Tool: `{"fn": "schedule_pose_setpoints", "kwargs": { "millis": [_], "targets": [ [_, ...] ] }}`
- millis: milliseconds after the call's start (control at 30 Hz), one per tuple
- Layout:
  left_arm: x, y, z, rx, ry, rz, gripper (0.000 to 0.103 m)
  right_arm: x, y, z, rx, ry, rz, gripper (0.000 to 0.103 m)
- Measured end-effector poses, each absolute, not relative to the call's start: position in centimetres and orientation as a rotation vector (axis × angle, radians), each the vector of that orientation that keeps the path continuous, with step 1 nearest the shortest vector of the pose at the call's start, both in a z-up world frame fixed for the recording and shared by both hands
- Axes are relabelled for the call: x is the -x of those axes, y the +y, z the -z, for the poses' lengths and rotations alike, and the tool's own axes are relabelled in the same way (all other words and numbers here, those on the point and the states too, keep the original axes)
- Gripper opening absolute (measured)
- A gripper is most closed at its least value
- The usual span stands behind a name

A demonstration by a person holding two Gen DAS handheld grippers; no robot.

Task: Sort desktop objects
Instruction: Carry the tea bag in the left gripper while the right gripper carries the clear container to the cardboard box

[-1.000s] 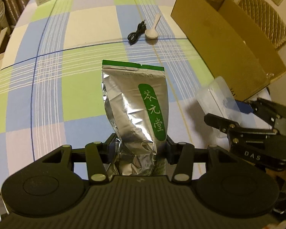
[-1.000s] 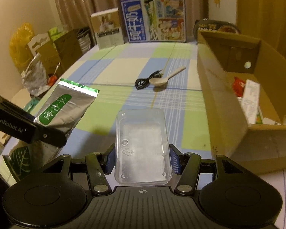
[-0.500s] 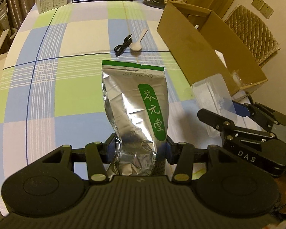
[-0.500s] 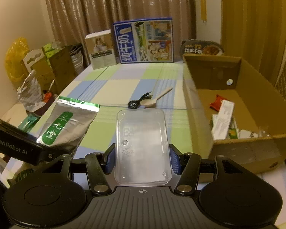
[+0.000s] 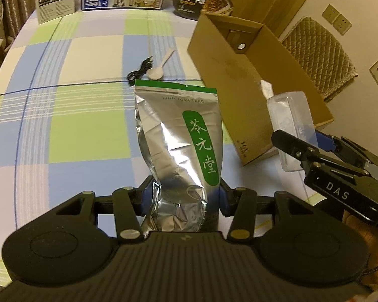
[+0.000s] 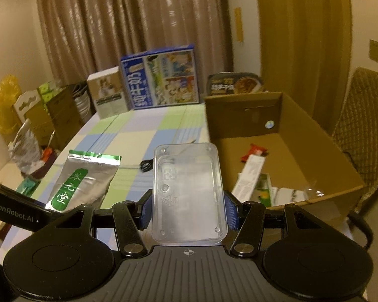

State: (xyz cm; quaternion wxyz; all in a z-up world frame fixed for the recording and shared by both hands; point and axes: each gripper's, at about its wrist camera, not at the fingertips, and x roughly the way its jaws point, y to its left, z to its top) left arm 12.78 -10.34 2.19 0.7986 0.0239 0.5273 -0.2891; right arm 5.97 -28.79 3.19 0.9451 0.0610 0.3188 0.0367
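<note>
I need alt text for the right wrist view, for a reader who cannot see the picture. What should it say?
The right gripper holds a clear plastic box between its blue pads, raised near an open cardboard box that already contains several packets. To the left, the left gripper holds a silver tea pouch with a green label over the checked tablecloth.
</note>
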Motion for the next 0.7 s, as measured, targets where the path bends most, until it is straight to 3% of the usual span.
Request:
{"fn": "schedule_pose_setpoints", "kwargs": {
  "millis": [700],
  "targets": [
    [-13.5,-18.6,-3.7,-0.053,1.121,0.697,0.044,-6.8,-36.4,-5.2,-0.156,0.595,0.048,0.053]
  ]
}}
